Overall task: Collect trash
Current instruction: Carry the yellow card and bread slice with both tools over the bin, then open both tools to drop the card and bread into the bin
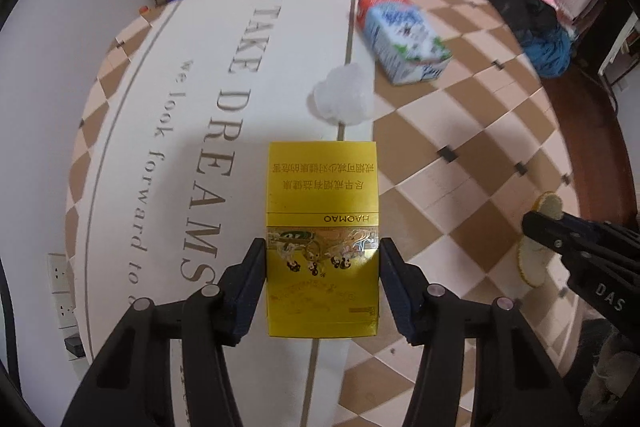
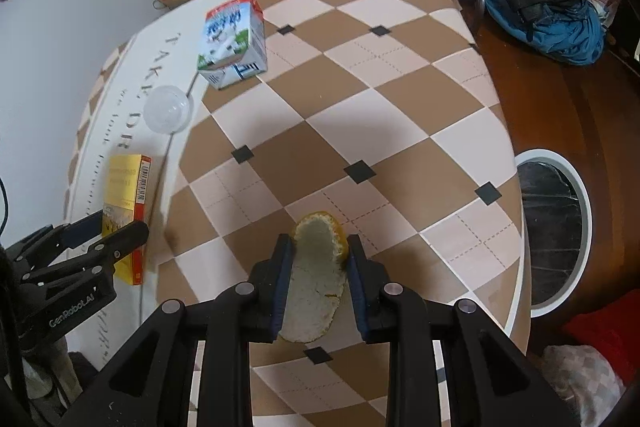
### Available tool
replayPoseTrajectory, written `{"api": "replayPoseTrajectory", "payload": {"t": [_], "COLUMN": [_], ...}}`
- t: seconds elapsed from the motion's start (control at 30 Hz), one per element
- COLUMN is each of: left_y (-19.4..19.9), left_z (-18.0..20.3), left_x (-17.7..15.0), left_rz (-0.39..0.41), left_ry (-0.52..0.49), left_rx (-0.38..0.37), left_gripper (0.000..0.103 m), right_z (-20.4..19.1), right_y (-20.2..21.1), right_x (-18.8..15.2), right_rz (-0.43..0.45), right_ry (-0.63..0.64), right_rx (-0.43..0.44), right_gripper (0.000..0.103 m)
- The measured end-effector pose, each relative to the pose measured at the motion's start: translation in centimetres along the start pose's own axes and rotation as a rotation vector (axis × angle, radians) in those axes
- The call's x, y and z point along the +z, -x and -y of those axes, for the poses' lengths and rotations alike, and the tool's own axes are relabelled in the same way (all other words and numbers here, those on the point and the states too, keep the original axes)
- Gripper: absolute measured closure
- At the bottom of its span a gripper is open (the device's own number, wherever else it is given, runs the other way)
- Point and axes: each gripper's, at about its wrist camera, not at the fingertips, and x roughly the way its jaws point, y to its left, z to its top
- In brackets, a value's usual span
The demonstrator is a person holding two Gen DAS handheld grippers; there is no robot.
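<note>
We've got the left gripper point(image 1: 323, 263) clamped on the flat yellow cardboard cigarette box point(image 1: 322, 239), pads on its two narrow sides, w/ most of the box sticking out ahead of the tips. Risk: smooth glossy card and a grip near one end, so it could pivot or slide out if we swing fast. The right gripper point(image 2: 317, 259) is closed narrow on the curled orange peel point(image 2: 316, 279), pale pith side up. The peel is soft and floppy; it may fold or slip through.

The round white-rimmed bin w/ dark liner point(image 2: 554, 231) sits off to the right of the right gripper, below the checkered tablecloth's point(image 2: 360, 99) edge. Ahead of both grippers: the clear plastic dome lid point(image 2: 167, 109) and the blue-white milk carton point(image 2: 234, 41), lying tipped over; the light lid could skid.
</note>
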Motion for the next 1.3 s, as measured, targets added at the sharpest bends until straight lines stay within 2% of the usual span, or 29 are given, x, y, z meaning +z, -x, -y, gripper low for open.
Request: {"api": "replayPoseTrajectory", "payload": {"t": [0.2, 0.37, 0.53, 0.63, 0.77, 0.9, 0.97, 1.03, 1.1, 1.17, 1.3], "left_y": [5.4, 10.4, 13.9, 14.5, 12.2, 6.1, 3.5, -0.4, -3.0, -5.4, -7.9], "left_z": [1.3, 4.8, 11.0, 15.3, 22.6, 30.6, 33.5, 36.4, 37.8, 38.9, 40.1], "left_x": [0.0, 1.7, 3.6, 4.4, 5.6, 6.0, 6.0, 6.1, 6.2, 6.7, 7.1], "left_rz": [0.112, 0.219, 0.289, 0.292, 0.226, 0.071, 0.001, -0.084, -0.130, -0.170, -0.205], "left_ry": [0.001, -0.038, -0.115, -0.159, -0.211, -0.251, -0.263, -0.280, -0.291, -0.304, -0.302], "left_rx": [-0.042, -0.098, -0.188, -0.262, -0.365, -0.469, -0.486, -0.466, -0.434, -0.399, -0.343], "left_gripper": [0.051, 0.051, 0.051, 0.051, 0.051, 0.051, 0.051, 0.051, 0.051, 0.051, 0.050], "right_z": [0.4, 2.5, 7.9, 12.2, 19.4, 26.8, 30.6, 33.6, 36.4, 38.5, 41.1], "right_y": [3.9, 9.3, 15.5, 18.0, 19.6, 18.1, 15.9, 13.9, 11.1, 8.4, 3.9], "right_x": [0.2, 0.8, 0.7, 0.1, -1.6, -3.3, -4.1, -4.9, -5.7, -6.1, -6.6], "right_rz": [0.078, 0.179, 0.285, 0.320, 0.335, 0.290, 0.239, 0.189, 0.133, 0.083, 0.010], "right_ry": [-0.019, -0.049, -0.118, -0.166, -0.259, -0.368, -0.429, -0.472, -0.521, -0.555, -0.596], "right_rx": [0.056, 0.097, 0.112, 0.094, 0.040, -0.004, -0.022, -0.027, -0.017, -0.011, 0.010], "right_gripper": [0.075, 0.075, 0.075, 0.075, 0.075, 0.075, 0.075, 0.075, 0.075, 0.075, 0.075]}}
